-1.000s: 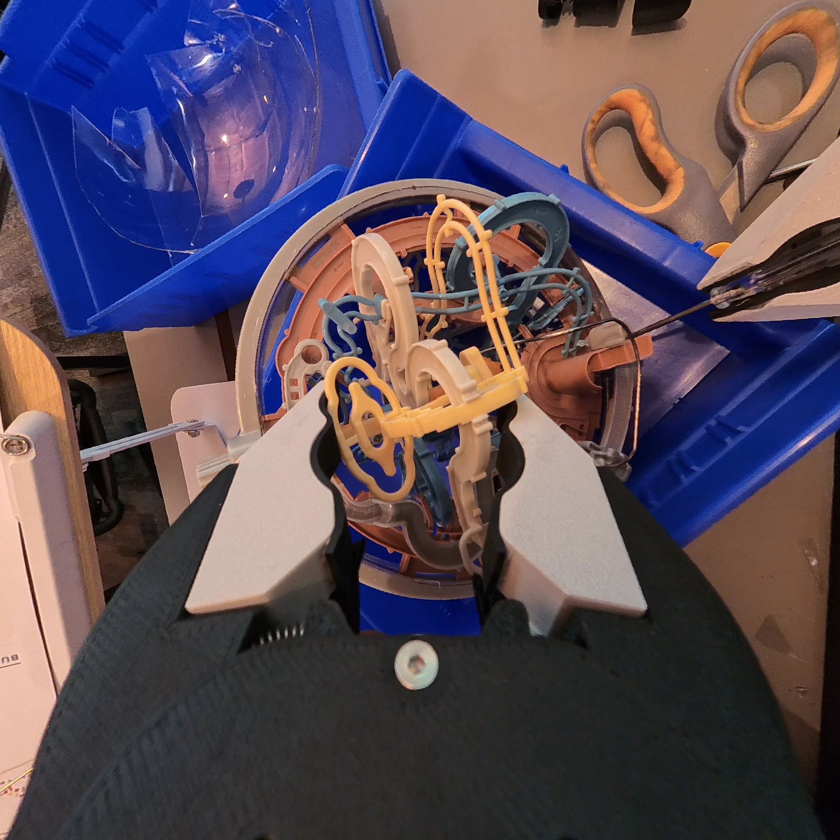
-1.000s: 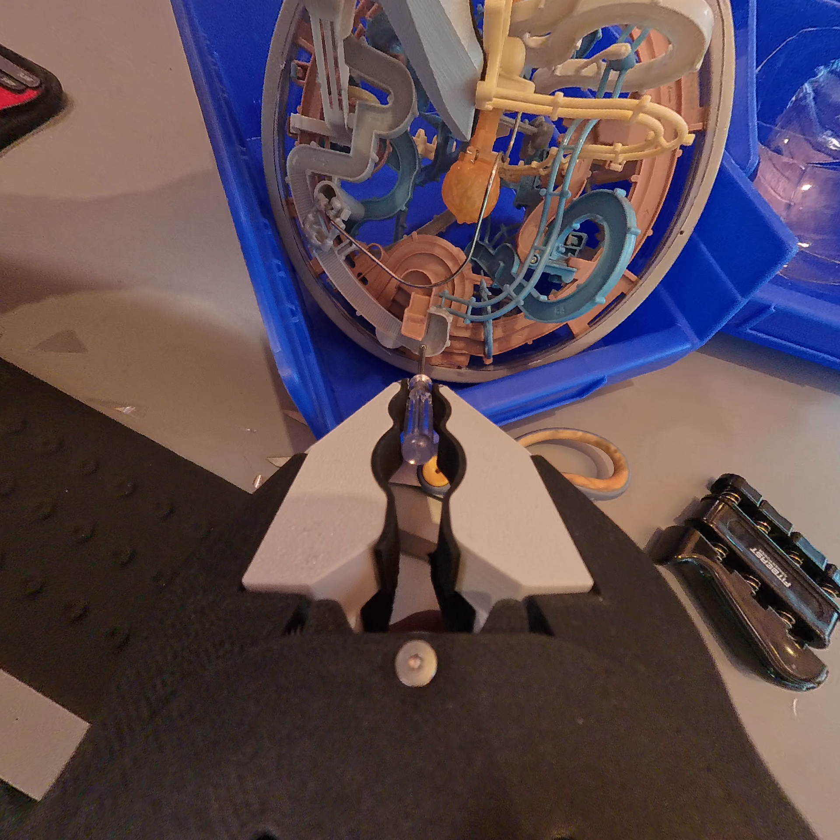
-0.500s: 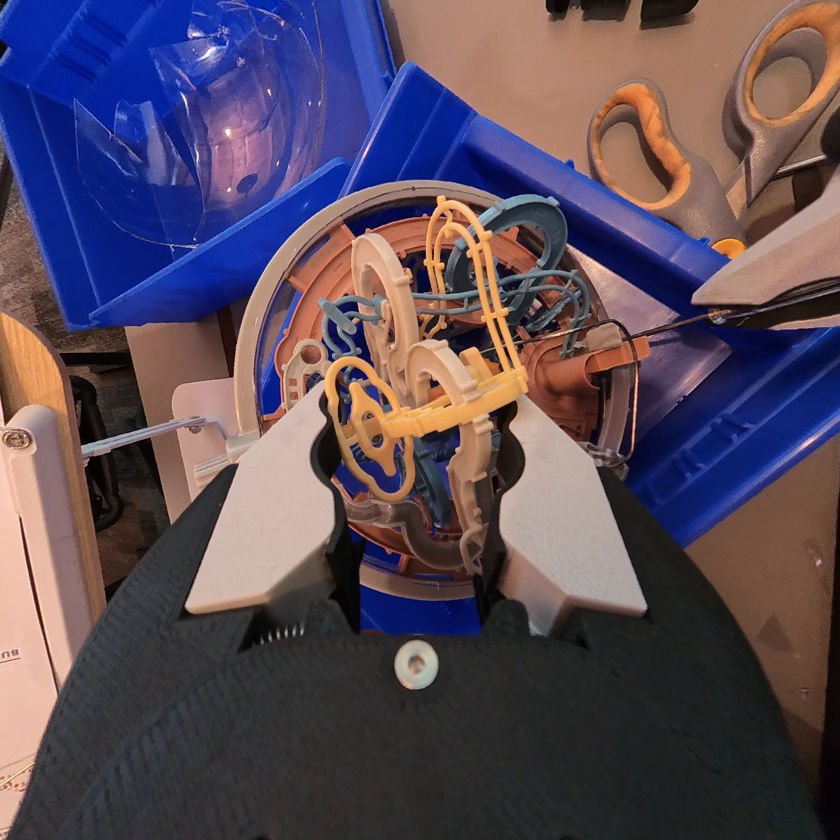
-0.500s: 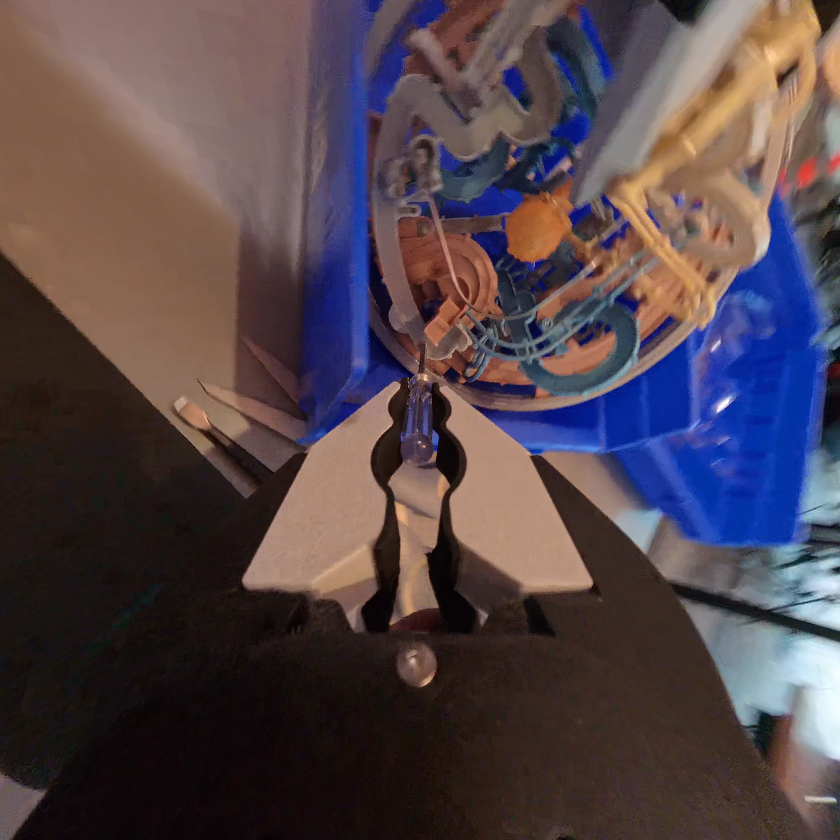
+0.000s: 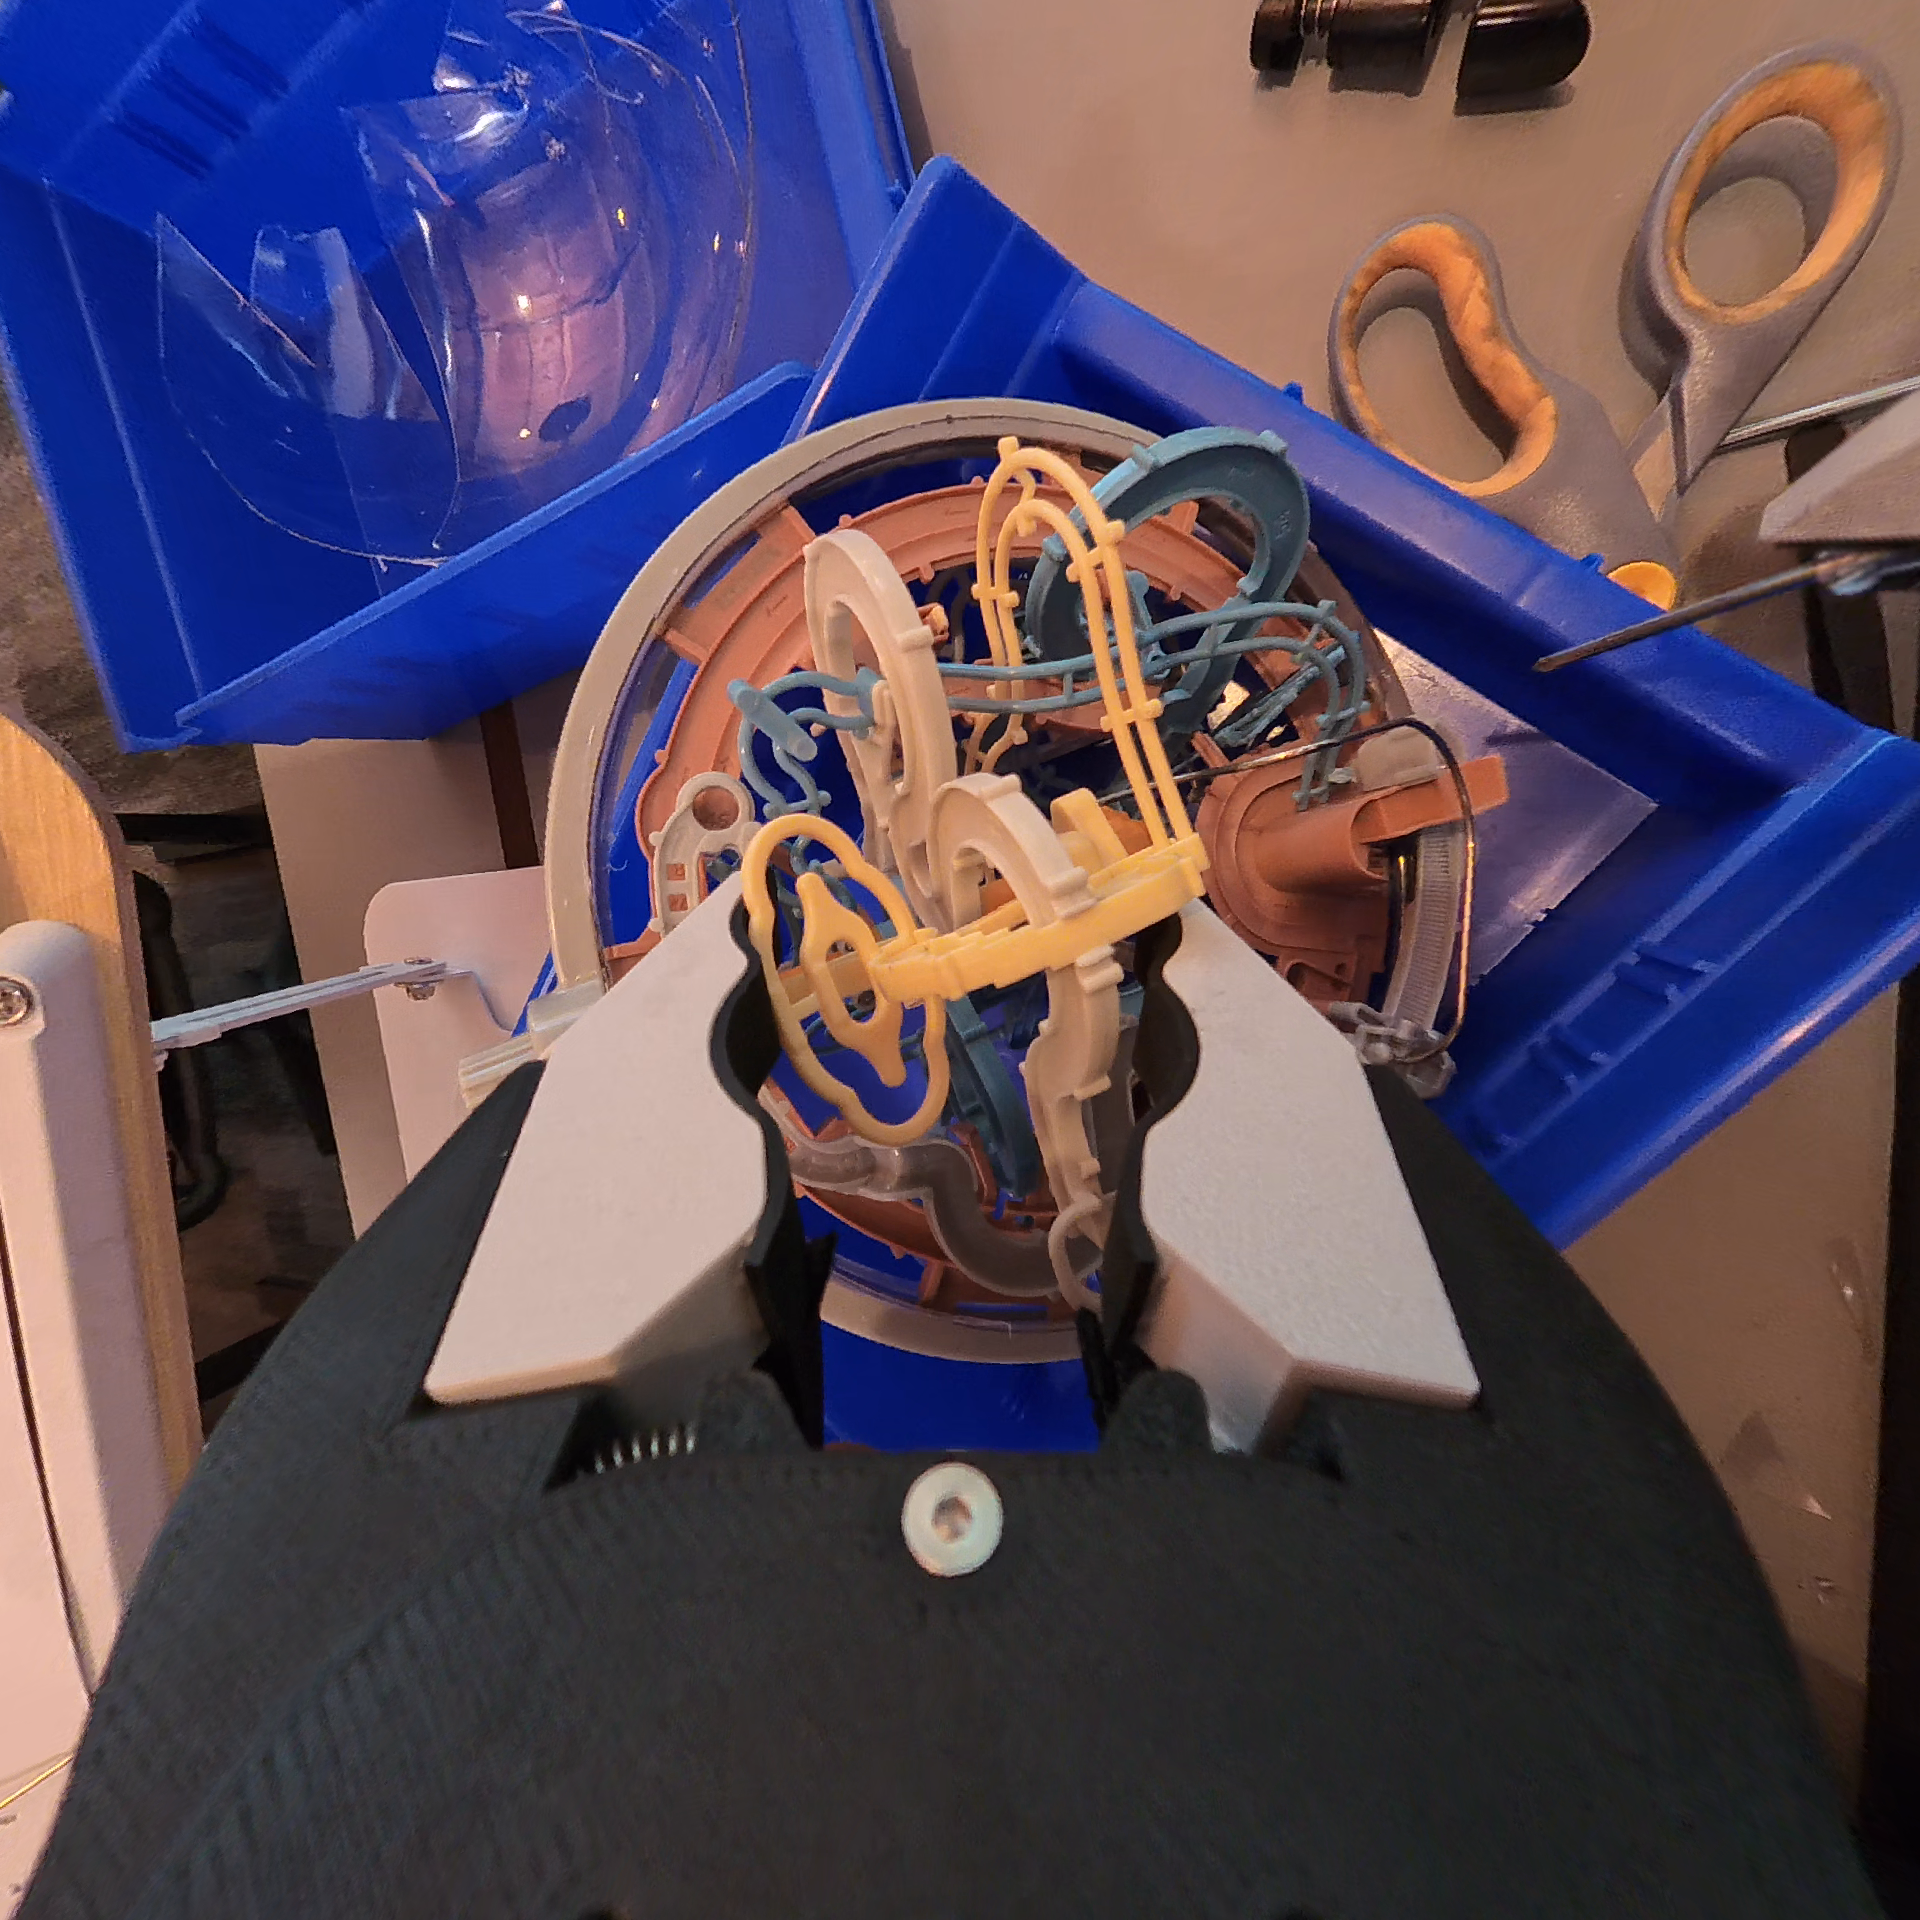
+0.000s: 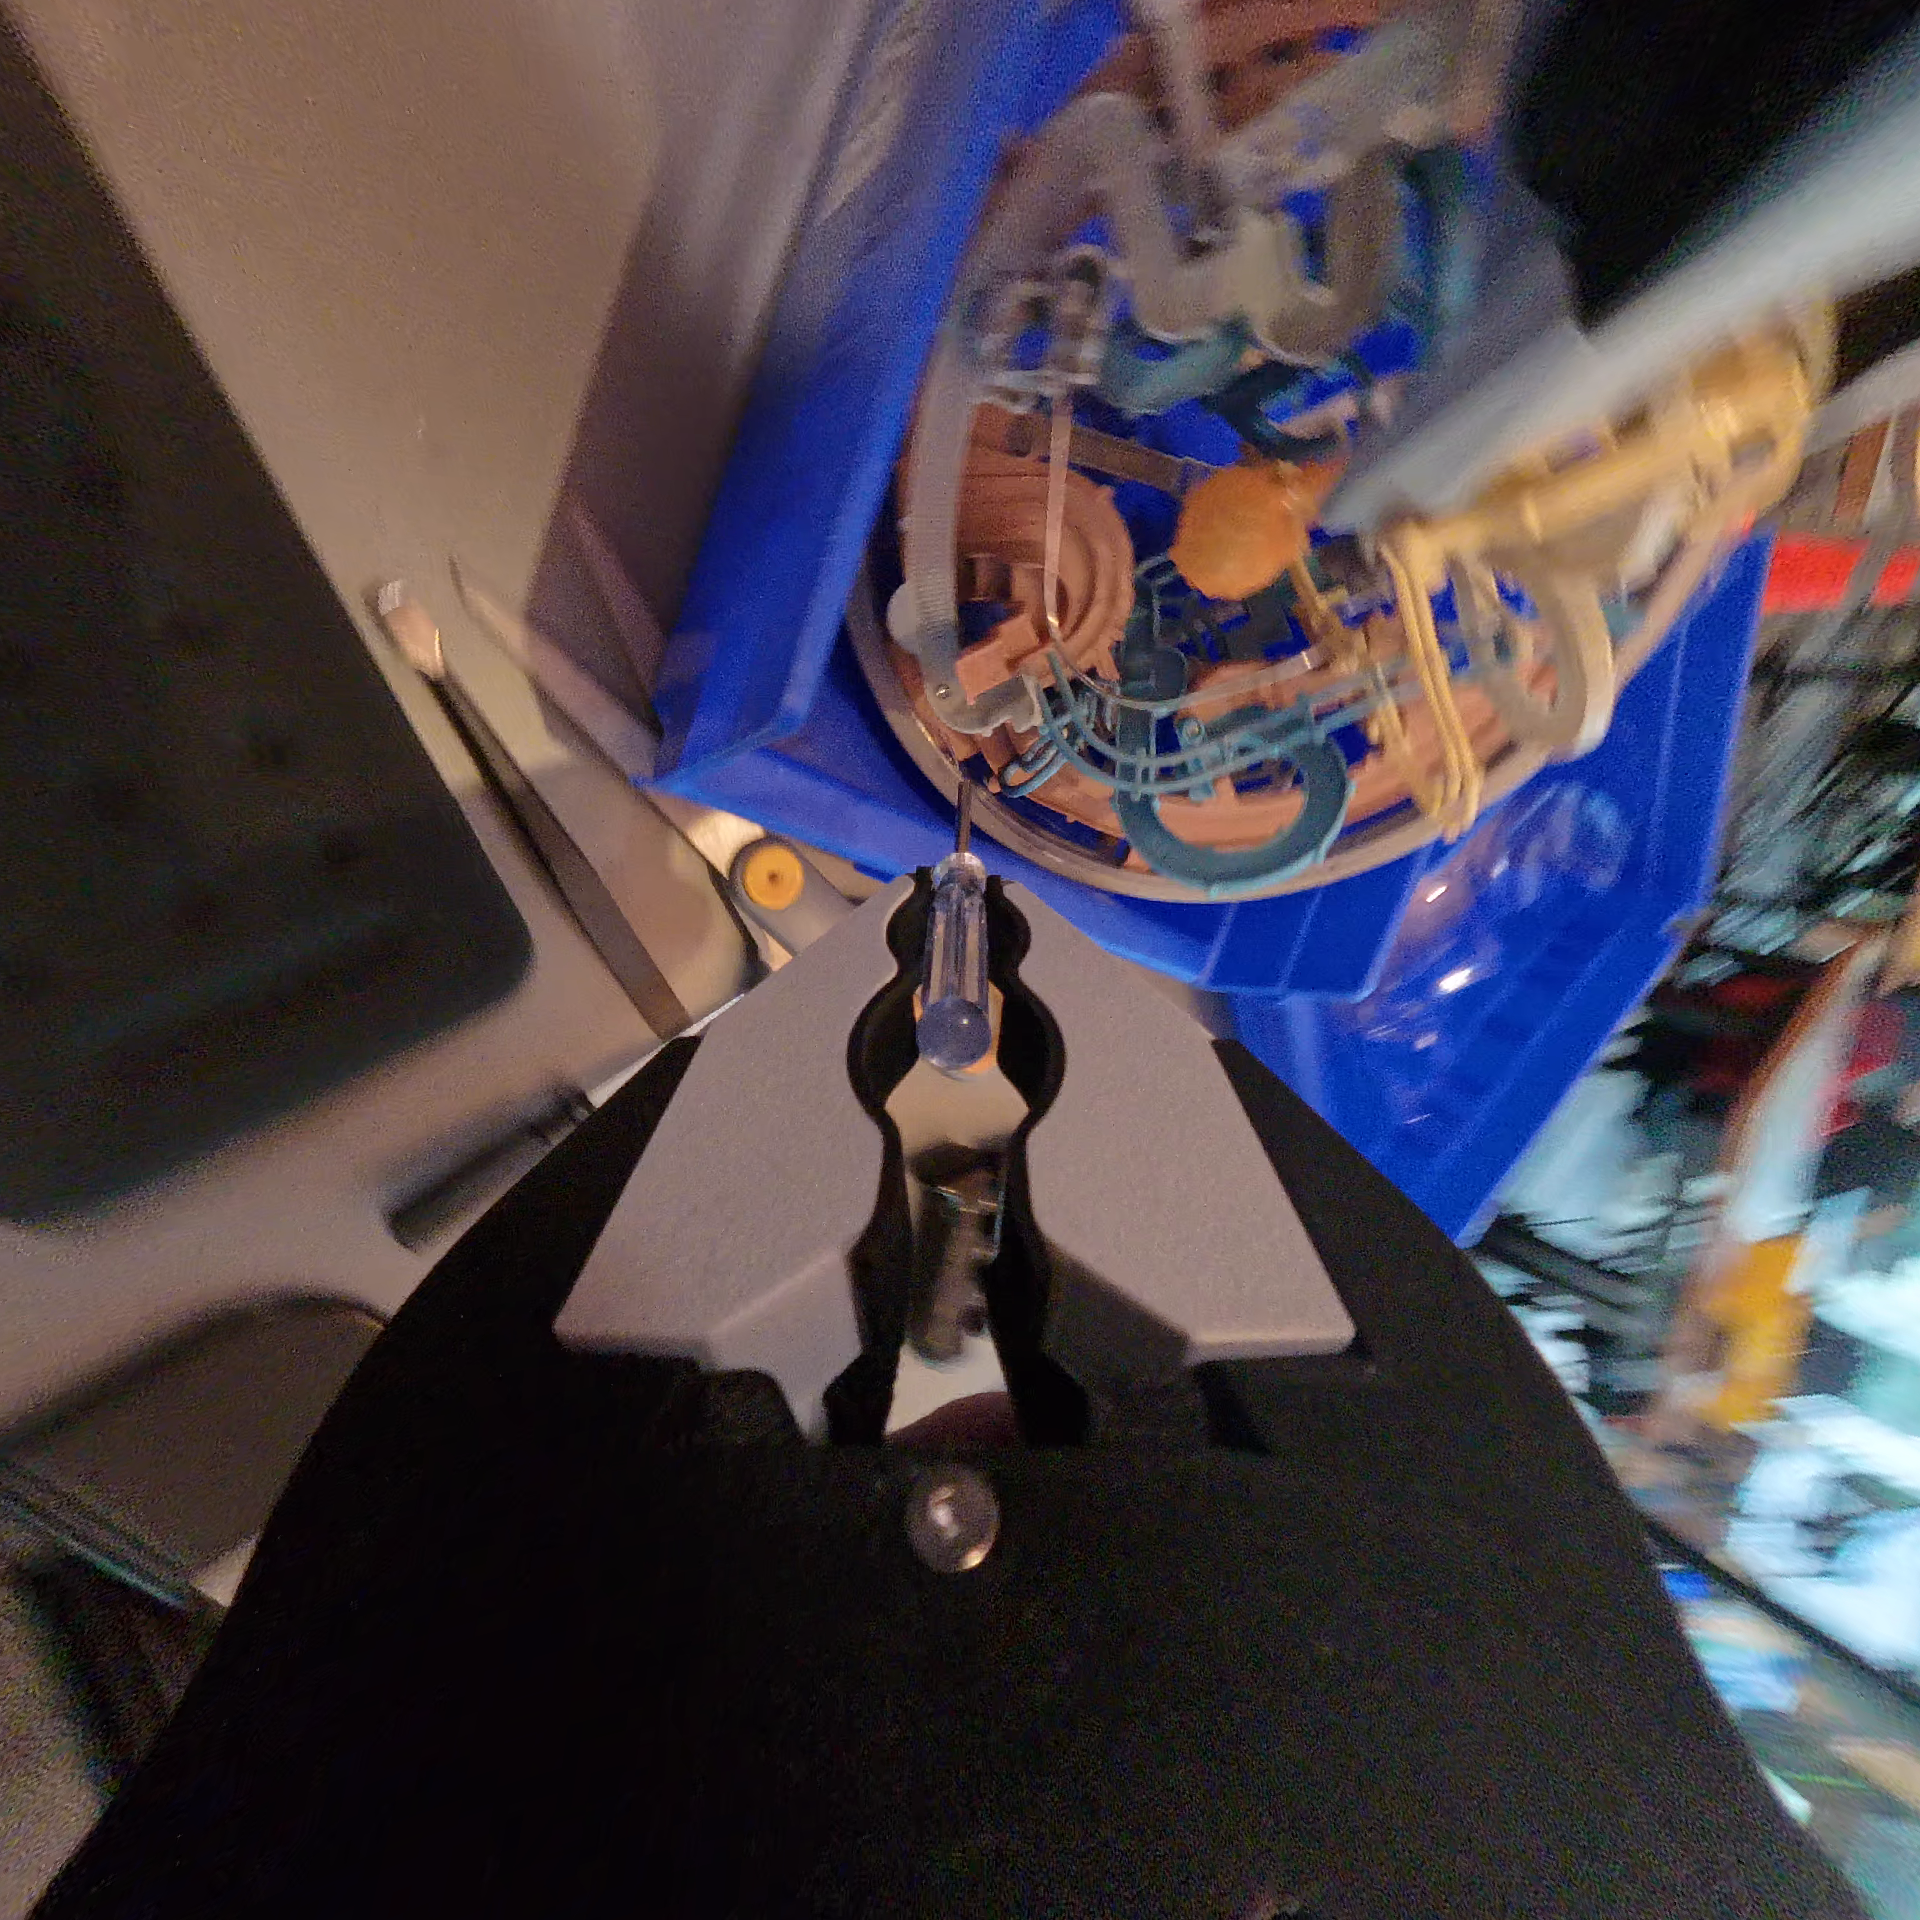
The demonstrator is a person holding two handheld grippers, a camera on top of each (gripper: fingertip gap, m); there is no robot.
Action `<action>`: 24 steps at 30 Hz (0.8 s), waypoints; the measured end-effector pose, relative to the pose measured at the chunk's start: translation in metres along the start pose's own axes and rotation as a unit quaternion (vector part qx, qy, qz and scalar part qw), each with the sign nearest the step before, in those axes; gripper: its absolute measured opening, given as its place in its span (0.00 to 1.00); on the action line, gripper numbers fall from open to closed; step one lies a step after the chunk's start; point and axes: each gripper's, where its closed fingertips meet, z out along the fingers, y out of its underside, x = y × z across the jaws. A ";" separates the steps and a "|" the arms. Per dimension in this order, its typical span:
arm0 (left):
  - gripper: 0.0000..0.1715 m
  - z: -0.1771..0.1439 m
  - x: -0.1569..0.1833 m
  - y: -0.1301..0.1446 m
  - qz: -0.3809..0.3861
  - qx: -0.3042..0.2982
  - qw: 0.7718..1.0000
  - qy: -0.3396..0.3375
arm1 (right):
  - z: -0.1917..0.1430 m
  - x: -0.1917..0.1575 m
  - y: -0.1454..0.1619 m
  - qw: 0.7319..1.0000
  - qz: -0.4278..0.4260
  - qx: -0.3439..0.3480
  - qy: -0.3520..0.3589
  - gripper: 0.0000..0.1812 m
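Note:
A half-open maze ball with brown, teal, cream and yellow tracks sits tilted in a blue bin. My left gripper is shut on its cream and yellow track loops. My right gripper is shut on a small clear-handled screwdriver. Its thin shaft points at the maze ball's lower rim, the tip just off it. In the left wrist view the shaft comes in from the right, its tip a short way from the brown end piece. The right wrist view is motion-blurred.
A clear dome lies in a second blue bin at upper left. Grey and orange scissors lie on the table beyond the bin, also in the right wrist view. A black mat lies at left.
My right gripper has rolled and drawn back, so the screwdriver tip has left the brown end piece. My left gripper keeps its hold on the tracks, unmoved.

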 end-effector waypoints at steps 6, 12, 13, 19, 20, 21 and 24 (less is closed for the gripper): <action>0.39 -0.001 0.001 -0.001 0.001 -0.003 1.000 -0.003 | 0.006 -0.008 0.002 0.934 0.335 0.125 -0.023 0.04; 0.39 0.000 0.001 -0.001 0.001 -0.004 1.000 -0.003 | 0.017 -0.011 0.005 0.910 0.392 0.138 -0.009 0.04; 0.39 0.000 0.001 -0.001 0.001 -0.004 1.000 -0.003 | 0.017 -0.010 0.003 0.908 0.394 0.142 -0.007 0.04; 0.39 0.001 0.002 -0.001 0.001 -0.003 1.000 -0.002 | 0.028 -0.011 -0.003 0.902 0.407 0.141 -0.013 0.04; 0.39 0.001 0.001 -0.001 0.001 -0.002 1.000 -0.001 | 0.028 -0.010 -0.004 0.903 0.406 0.141 -0.013 0.04; 0.39 0.000 0.001 -0.001 0.000 -0.002 1.000 0.000 | 0.028 -0.010 -0.003 0.903 0.405 0.140 -0.013 0.04; 0.39 0.001 0.001 -0.001 0.000 0.000 1.000 0.001 | 0.028 -0.011 -0.003 0.902 0.408 0.138 -0.015 0.04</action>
